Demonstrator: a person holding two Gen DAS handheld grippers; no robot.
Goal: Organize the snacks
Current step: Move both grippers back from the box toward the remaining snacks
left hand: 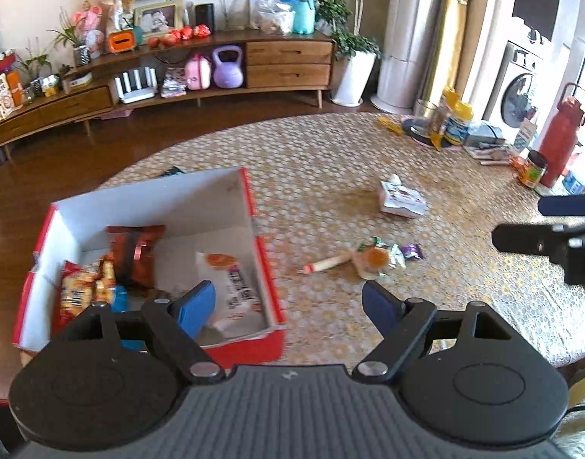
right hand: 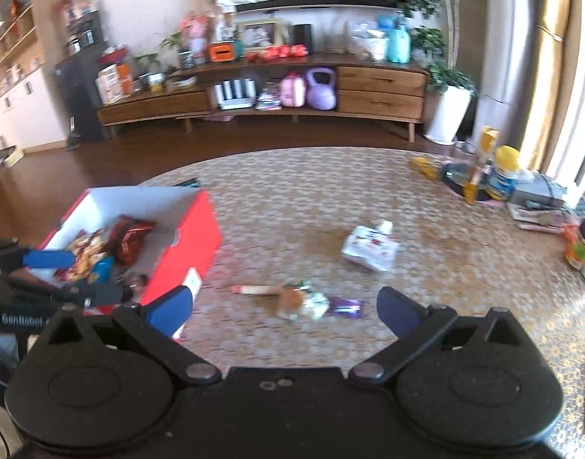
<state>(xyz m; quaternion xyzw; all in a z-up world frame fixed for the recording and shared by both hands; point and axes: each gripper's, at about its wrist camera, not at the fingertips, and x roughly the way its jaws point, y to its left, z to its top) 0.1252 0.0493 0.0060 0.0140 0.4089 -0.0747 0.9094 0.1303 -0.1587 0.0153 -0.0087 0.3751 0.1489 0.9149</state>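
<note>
Left claw point(left hand: 288, 304): we find its jaws apart, empty, over the box's near corner.
Right claw point(right hand: 286, 310): we see its jaws wide apart, empty, above the loose snacks.
Box point(left hand: 271, 267): red, on the worktop point(left hand: 330, 160); several packets inside.
Pouch point(right hand: 370, 248): white, alone mid-worktop.
Sausage point(right hand: 256, 289): beside small wrapped sweets point(right hand: 346, 308).

On the table point(left hand: 330, 153), a box point(left hand: 265, 267) holding snack packets point(left hand: 133, 256) sits left of loose snacks point(left hand: 372, 258), with a pouch point(left hand: 401, 199) behind them.
</note>
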